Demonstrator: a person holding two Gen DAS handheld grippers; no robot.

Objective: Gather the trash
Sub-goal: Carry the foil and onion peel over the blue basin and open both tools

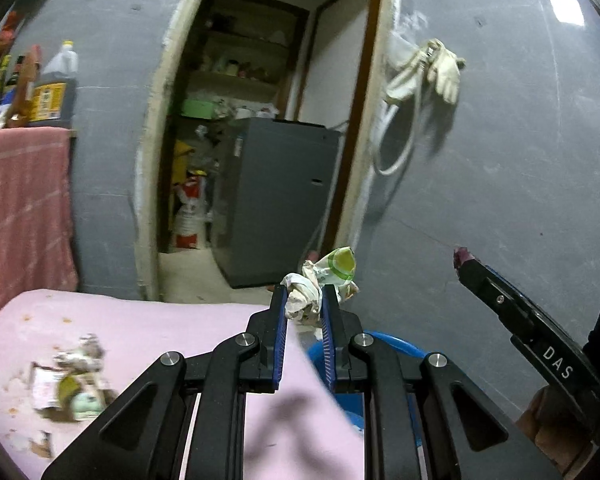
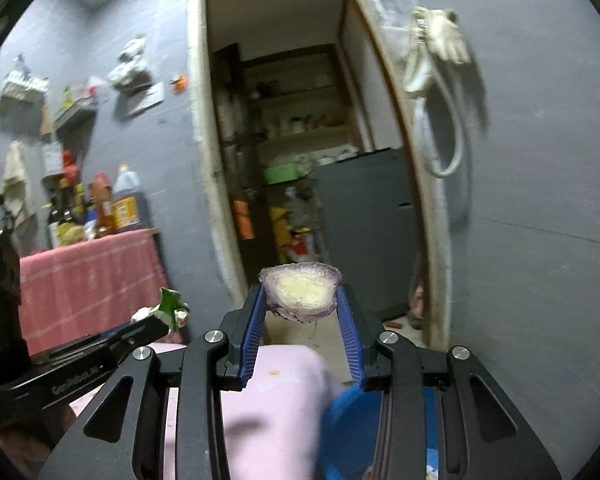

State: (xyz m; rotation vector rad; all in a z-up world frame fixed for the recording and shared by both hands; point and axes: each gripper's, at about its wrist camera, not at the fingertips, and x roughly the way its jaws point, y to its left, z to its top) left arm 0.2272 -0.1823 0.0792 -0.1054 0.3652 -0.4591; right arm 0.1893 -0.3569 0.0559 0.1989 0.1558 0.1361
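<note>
Our left hand-held gripper (image 1: 304,304) clamps a crumpled wrapper (image 1: 320,284) sticking upward. Our right hand-held gripper (image 2: 302,300) clamps a red cabbage stump (image 2: 300,292), long axis crosswise, above the pink tabletop (image 2: 276,400).

Both wrist views face the doorway (image 1: 260,140) from nearby; each shows the other gripper beside it.

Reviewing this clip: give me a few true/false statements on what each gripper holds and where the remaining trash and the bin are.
1. The left gripper is clamped on a crumpled wrapper. True.
2. The right gripper is empty. False: it holds a cut purple onion piece.
3. Trash scraps remain on the pink surface. True.
4. The bin below the fingers is red. False: it is blue.
</note>
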